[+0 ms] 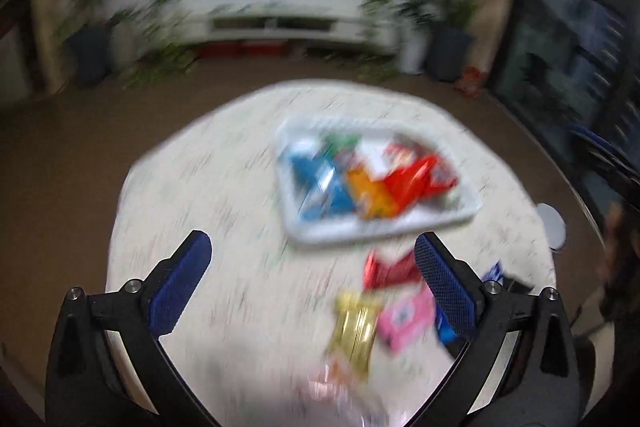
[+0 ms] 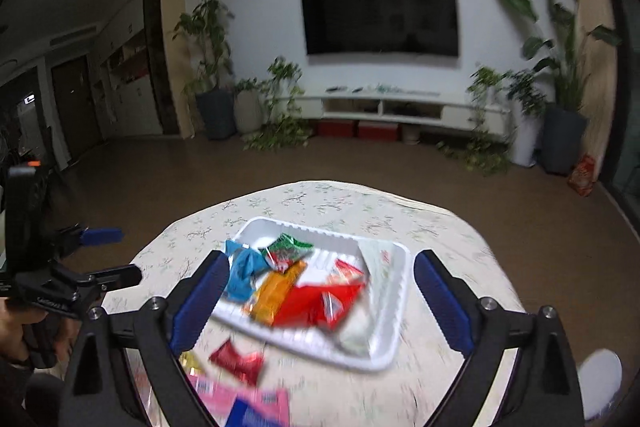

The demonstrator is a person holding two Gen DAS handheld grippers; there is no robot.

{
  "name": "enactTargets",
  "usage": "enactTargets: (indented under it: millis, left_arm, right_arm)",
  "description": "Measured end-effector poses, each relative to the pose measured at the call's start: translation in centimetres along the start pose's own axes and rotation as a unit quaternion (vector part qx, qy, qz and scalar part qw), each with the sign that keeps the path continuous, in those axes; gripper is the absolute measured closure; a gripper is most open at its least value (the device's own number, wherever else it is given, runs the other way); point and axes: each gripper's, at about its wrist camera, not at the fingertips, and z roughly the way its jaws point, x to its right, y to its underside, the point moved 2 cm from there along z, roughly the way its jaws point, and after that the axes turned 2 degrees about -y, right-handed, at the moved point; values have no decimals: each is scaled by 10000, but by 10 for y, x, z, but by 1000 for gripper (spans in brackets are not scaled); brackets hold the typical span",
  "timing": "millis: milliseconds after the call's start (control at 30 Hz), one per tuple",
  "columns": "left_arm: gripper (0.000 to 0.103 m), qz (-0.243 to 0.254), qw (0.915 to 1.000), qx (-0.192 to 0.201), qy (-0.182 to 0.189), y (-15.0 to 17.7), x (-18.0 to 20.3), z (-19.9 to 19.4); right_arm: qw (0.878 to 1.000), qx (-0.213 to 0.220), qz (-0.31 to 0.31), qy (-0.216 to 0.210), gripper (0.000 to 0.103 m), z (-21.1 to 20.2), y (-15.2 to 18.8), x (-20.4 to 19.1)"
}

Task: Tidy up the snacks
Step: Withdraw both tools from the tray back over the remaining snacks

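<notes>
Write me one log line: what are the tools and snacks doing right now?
left tool: open, empty | right tool: open, empty | white tray: holds several snacks | red snack, gold snack, pink snack: loose on table

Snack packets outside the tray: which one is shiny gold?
The gold packet, lying on the table between the red packet and the near edge, beside the pink packet.
</notes>
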Motion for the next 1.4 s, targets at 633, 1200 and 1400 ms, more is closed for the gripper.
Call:
enactTargets:
  millis: [633,1200,1400]
  left_arm:
    - [0,-419,9900,-951,-958,129,34,15]
    - [14,-370,9898,-1118,-804,138,23,46]
    - [50,-400,9913,-1024,-717,134,10,38]
  right_arm:
    - [9916,-165,508,1180,7,-54,176,-50]
    - [9921,-319,682,1008,7,-46,184,-42]
    - [9925,-354,608,1004,8,-45,185,-44]
